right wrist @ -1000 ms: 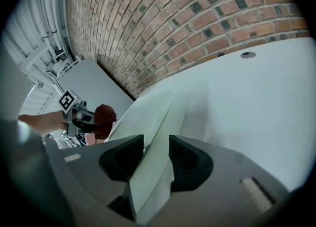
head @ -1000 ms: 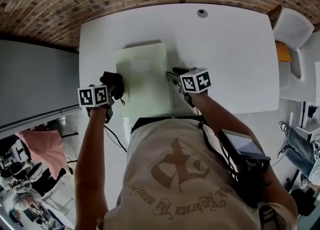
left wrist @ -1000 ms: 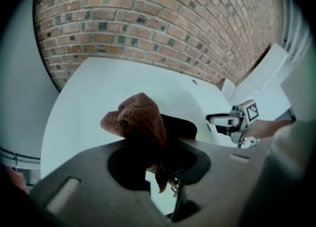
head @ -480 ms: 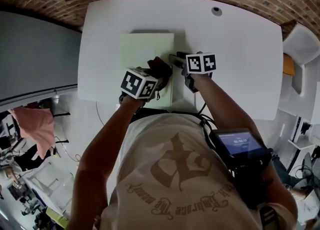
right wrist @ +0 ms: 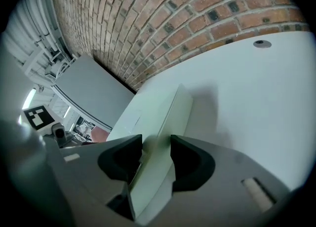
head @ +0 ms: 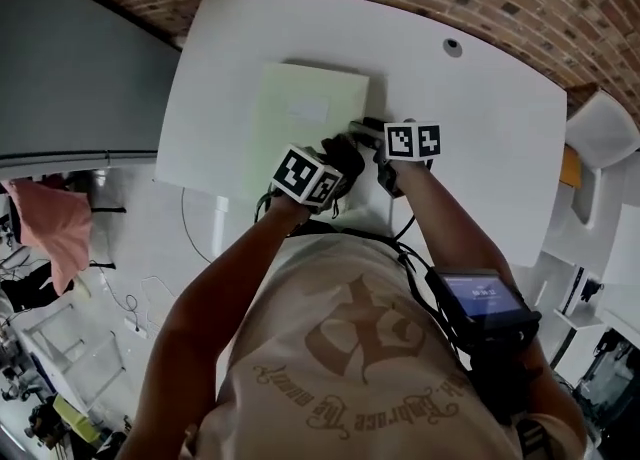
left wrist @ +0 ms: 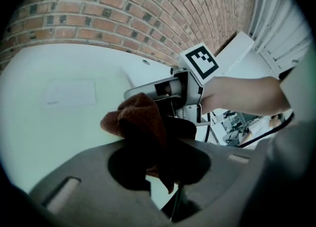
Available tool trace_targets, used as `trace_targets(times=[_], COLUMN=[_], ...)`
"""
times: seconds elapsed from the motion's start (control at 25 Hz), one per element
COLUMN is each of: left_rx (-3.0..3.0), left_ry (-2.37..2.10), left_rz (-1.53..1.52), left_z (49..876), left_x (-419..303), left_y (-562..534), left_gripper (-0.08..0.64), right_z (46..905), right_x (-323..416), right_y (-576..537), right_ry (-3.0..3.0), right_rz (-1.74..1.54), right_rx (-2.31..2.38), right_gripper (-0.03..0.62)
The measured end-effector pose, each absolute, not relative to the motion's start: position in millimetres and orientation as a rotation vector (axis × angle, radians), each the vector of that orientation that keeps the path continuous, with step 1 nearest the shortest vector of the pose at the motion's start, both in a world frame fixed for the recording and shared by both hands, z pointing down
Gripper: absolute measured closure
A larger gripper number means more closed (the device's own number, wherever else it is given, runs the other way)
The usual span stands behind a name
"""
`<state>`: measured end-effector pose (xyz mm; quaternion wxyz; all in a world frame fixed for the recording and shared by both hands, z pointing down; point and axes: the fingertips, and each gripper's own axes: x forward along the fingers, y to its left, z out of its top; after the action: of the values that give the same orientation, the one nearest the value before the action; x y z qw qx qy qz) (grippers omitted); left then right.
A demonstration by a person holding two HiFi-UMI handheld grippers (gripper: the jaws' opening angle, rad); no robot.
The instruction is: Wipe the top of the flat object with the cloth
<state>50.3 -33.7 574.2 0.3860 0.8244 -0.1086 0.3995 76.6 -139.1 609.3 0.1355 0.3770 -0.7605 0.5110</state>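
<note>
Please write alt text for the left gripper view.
The left gripper holds a bunched brown cloth over a pale green flat object on a white table; a brick wall stands behind.

From above, the near end of the flat box (head: 300, 113) disappears under the dark cloth (head: 345, 156). The left gripper (left wrist: 157, 159) is clamped on that cloth, its jaw tips buried in the folds even in its own view. At the box's right edge sits the right gripper (right wrist: 155, 158). Its jaws have just been opening and stand apart either side of that edge, covering its near stretch. The pale label (head: 308, 108) on the box's top is too faint to read. Nearer than the box, the table (head: 480, 118) vanishes behind the person's shirt (head: 350, 348). Left of the box, past the table, the floor clutter (head: 60, 238) is too small to make out.
</note>
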Motion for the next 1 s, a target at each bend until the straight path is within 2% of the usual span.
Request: trace_targets(times=[0.52, 0.76, 0.88, 1.0], left_rx=[1.919, 1.837, 1.834, 1.906], left_ry=[-0.745, -0.911, -0.920, -0.836], left_rz=[0.766, 0.843, 0.867, 0.835], left_z=[574, 579, 575, 563], left_x=[-119, -197, -202, -174], left_y=[-91, -90, -83, -77], left_gripper=[0.474, 0.474, 0.474, 0.474], right_z=[610, 611, 609, 609], right_x=[81, 74, 75, 75], right_y=[-142, -141, -142, -142], right_ry=[-2.139, -2.116, -2.103, -2.093], right_rz=[1.401, 1.387, 1.364, 1.342], right_rx=[1.093, 1.138, 1.150, 1.160], right_gripper=[0.402, 0.408, 0.410, 0.411])
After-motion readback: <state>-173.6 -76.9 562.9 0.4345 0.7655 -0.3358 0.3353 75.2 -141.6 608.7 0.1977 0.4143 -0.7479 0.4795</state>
